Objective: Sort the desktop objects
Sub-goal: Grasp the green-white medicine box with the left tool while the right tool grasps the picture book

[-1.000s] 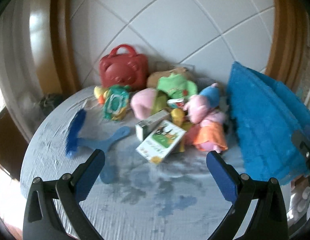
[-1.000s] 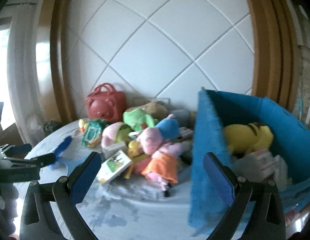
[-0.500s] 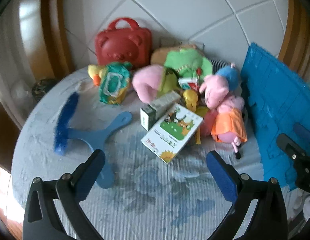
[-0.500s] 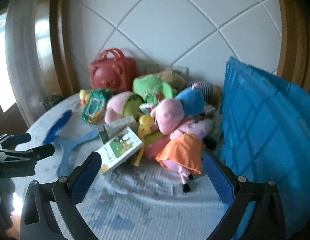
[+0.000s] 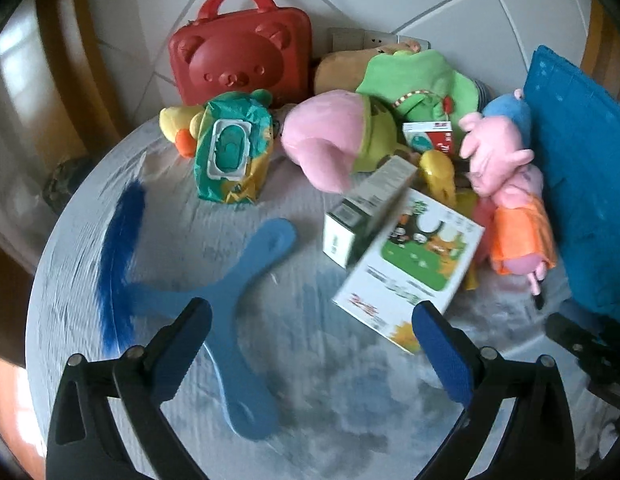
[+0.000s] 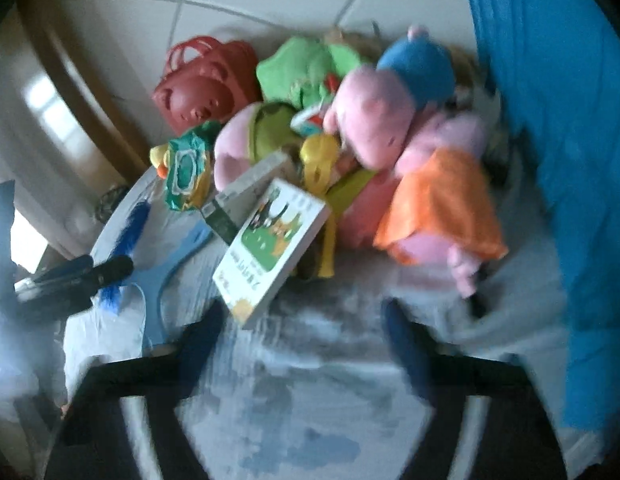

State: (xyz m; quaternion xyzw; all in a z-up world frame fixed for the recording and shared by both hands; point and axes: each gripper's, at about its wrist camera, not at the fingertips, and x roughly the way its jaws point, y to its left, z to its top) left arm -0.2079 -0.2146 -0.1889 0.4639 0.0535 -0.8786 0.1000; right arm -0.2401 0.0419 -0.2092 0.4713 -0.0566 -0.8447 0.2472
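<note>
White-and-green flat cardboard box [image 6: 268, 242]: just ahead-left of half-closed, closing, empty right gripper [image 6: 306, 338]; round grey tabletop [image 6: 310, 420], white-tiled wall [image 6: 270, 4].

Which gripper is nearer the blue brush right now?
Left. The left gripper hangs right over the blue brush's handle, open and empty. The right gripper, jaws just narrowed and empty, sits further off, in front of the picture box.

On the desk [image 5: 270, 400] the toy heap sits at the back: bear case [image 5: 240, 46] against the wall, wipes pack [image 5: 230, 156] before it, brush [image 5: 214, 300] left, picture box [image 5: 409, 276] leaning on a smaller carton [image 5: 365, 212], pig plush [image 5: 505, 176] right beside the bin [image 5: 581, 184].
</note>
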